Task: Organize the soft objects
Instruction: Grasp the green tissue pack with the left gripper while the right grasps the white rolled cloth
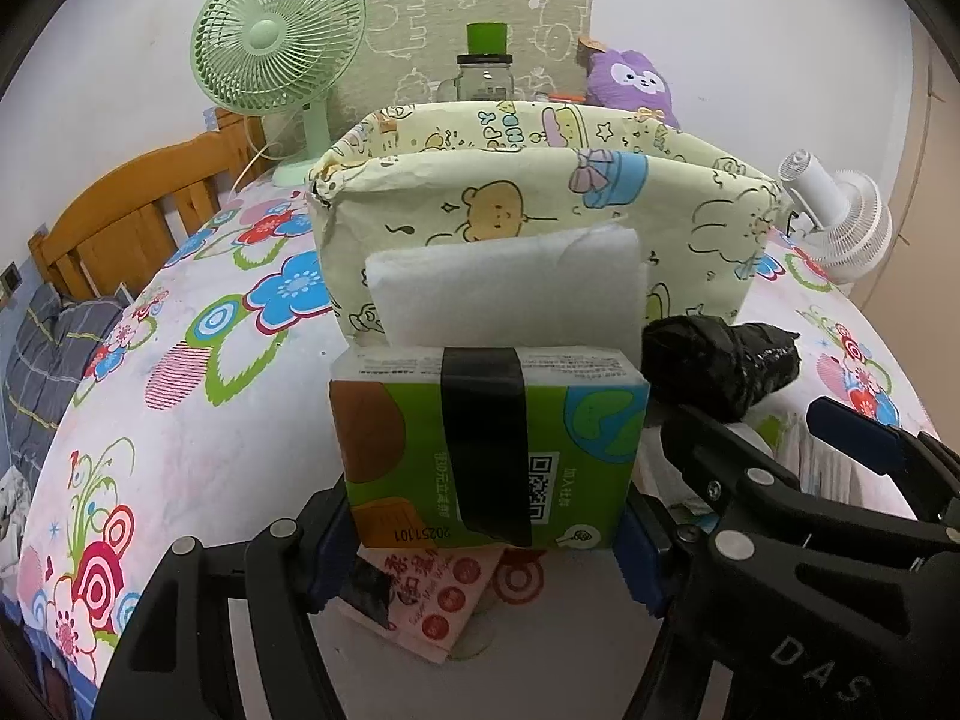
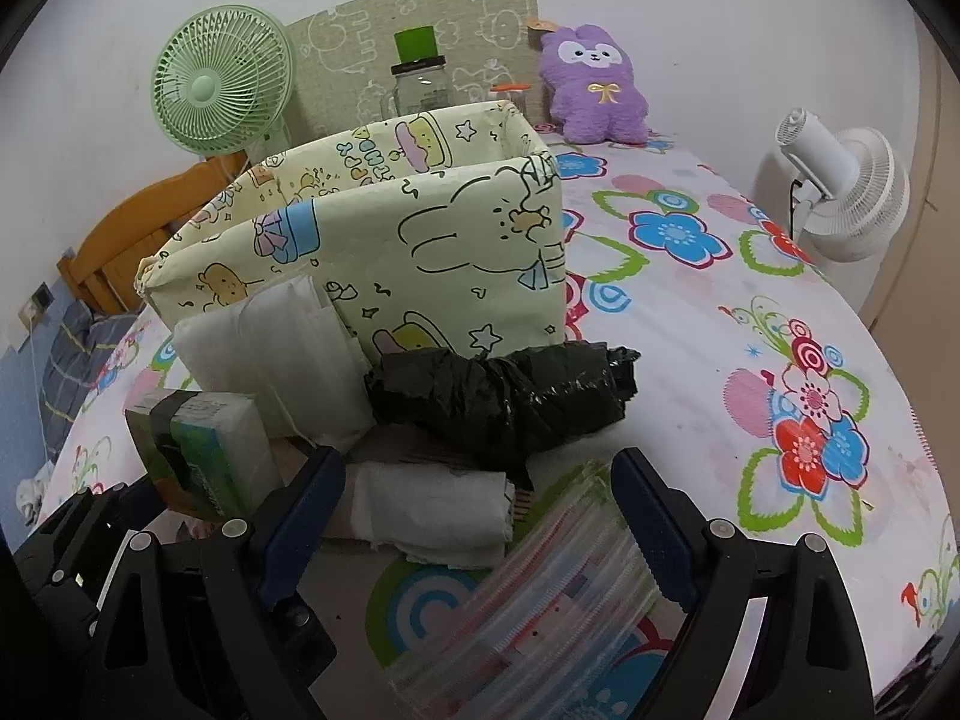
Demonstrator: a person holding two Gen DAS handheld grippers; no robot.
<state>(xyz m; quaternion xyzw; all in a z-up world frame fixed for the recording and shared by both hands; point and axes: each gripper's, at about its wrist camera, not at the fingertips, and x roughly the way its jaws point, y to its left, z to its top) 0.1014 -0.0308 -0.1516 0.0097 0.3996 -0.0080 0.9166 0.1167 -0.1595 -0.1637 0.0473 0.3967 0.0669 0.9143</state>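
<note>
Green tissue pack (image 1: 489,450) btwn left gripper (image 1: 489,546) fingers.

We find even, soft indoor light, faint shadows, sharp centres, strong fisheye bending and dark vignetted corners.

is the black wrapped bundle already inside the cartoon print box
No, the black wrapped bundle lies on the tablecloth in front of the cartoon print box, outside its wall.

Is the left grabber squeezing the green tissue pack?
Touching. In the left wrist view, both blue pads of the left gripper press the sides of the green tissue pack.
</note>
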